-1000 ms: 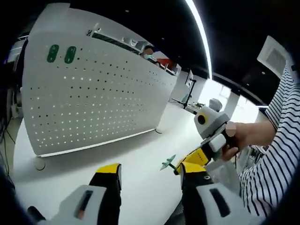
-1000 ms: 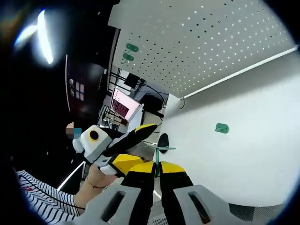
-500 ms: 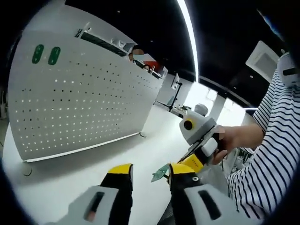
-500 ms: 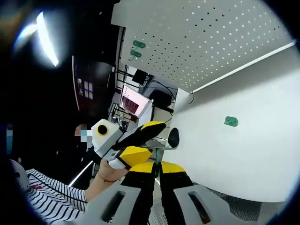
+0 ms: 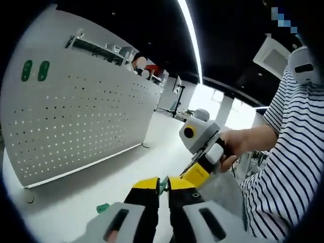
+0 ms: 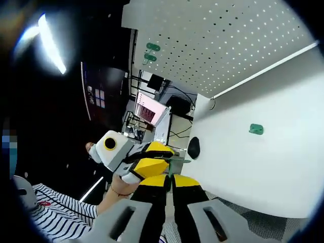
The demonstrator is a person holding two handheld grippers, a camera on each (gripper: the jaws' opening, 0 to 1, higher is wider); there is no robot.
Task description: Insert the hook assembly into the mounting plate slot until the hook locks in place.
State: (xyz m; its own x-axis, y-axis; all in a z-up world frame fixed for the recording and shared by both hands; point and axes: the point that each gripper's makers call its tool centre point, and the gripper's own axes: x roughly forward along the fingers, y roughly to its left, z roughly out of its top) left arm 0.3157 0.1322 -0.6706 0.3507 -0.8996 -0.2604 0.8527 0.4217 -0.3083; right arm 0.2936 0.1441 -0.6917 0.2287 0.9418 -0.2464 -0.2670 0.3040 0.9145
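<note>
A small green hook piece (image 5: 162, 185) is pinched between the yellow jaws of my left gripper (image 5: 163, 183), which is shut on its flat end. My right gripper (image 6: 169, 179) is shut on the same piece's thin stem (image 6: 169, 172). It comes into the left gripper view from the right (image 5: 196, 173), held by a hand. In the right gripper view the left gripper (image 6: 168, 157) meets mine just above the tips. A green mounting plate (image 6: 256, 129) lies flat on the white table (image 6: 273, 167), also seen low down in the left gripper view (image 5: 103, 207).
A white pegboard (image 5: 76, 116) stands upright at the back of the table, with two green pieces (image 5: 34, 71) fixed near its top corner. A person in a striped shirt (image 5: 283, 167) is close on the right. A lit monitor (image 6: 151, 109) stands beyond the table's edge.
My left gripper has shut, its jaws closing from wide open onto the green hook piece that the right gripper holds. Both grippers have drawn together.
</note>
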